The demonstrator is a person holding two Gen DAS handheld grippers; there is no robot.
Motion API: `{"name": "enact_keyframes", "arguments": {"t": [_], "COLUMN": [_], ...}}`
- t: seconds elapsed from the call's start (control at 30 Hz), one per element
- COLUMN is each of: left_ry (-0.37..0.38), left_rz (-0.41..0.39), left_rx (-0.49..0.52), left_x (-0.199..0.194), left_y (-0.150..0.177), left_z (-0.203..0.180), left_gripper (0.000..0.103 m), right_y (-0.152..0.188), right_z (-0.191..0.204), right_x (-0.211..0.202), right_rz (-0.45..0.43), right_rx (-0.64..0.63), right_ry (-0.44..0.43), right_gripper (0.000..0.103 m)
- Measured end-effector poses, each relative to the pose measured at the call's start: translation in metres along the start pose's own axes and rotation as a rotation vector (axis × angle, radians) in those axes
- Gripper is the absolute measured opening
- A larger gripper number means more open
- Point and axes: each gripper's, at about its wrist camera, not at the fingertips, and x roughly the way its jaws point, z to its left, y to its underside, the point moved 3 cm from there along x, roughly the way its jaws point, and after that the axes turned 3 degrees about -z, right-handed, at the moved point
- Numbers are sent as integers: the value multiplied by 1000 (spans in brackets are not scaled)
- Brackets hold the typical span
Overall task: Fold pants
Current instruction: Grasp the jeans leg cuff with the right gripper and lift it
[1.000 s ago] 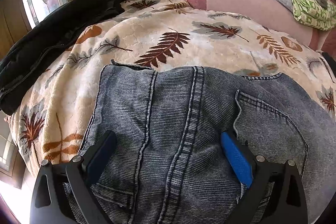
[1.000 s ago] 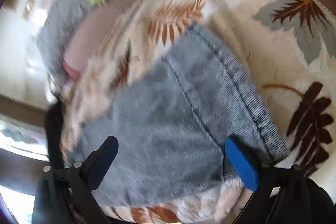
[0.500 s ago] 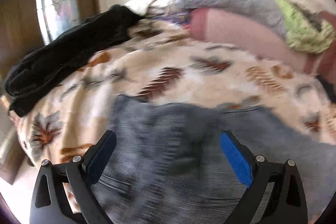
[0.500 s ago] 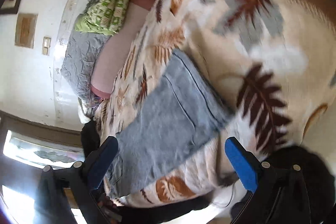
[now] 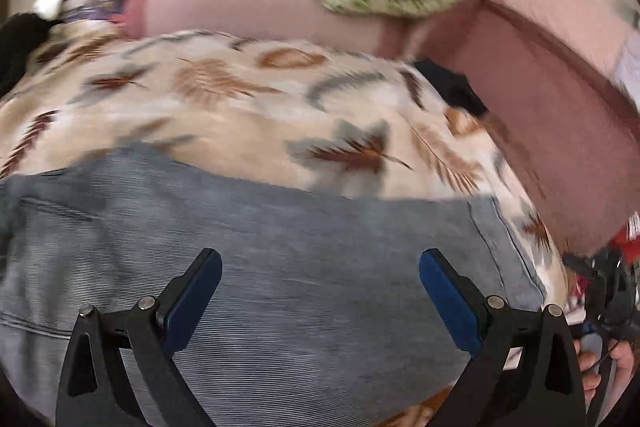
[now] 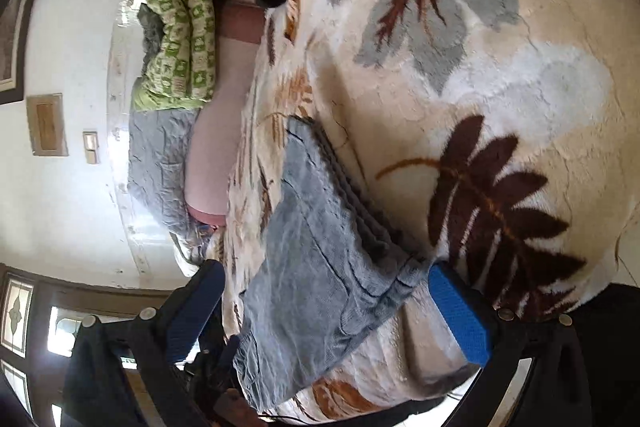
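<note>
Bed: cream leaf-print blanket covers it.
Left tool: released, fingers spread above the pants, gripping nothing.
Right tool: released, empty, at the pants' near edge.
Pants: grey-blue denim, lying on the blanket.
Beyond the pants: green quilt, grey bedding.

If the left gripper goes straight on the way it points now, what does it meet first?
Most likely the jeans: denim fills the gap ahead of the open left gripper. The leaf-print blanket lies beyond. The picture is blurred, so depth is unclear.
</note>
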Motion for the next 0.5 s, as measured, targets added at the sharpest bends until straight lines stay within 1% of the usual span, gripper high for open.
{"name": "enact_keyframes", "arguments": {"t": [0.07, 0.1, 0.13, 0.2, 0.23, 0.27, 0.33, 0.4, 0.5], "left_ry": [1, -18, -55, -164, -192, -199, -202, -187, -186], "left_rz": [36, 78, 113, 197, 167, 137, 143, 151, 144], "left_rx": [40, 79, 114, 190, 234, 242, 226, 212, 223], "left_x": [17, 30, 40, 62, 64, 61, 60, 60, 59], "left_y": [7, 13, 18, 31, 35, 36, 37, 37, 39], "left_z": [-21, -29, -32, -37, -40, -42, -41, -38, -37], "left_gripper": [99, 99, 99, 99, 101, 101, 101, 102, 103], "right_y": [-1, -1, -1, 0, 1, 0, 1, 3, 6], "right_z": [3, 6, 12, 24, 24, 24, 20, 20, 34], "right_x": [-3, -6, -10, -13, -11, -6, 2, 4, -5], "right_rz": [-21, -39, -68, -91, -81, -63, -35, -30, -48], "right_rx": [-15, -30, -62, -130, -142, -147, -139, -137, -194], "right_ry": [-17, -26, -33, -42, -39, -30, -43, -97, -217], "right_gripper": [101, 96, 94, 94, 94, 94, 94, 94, 94]}}
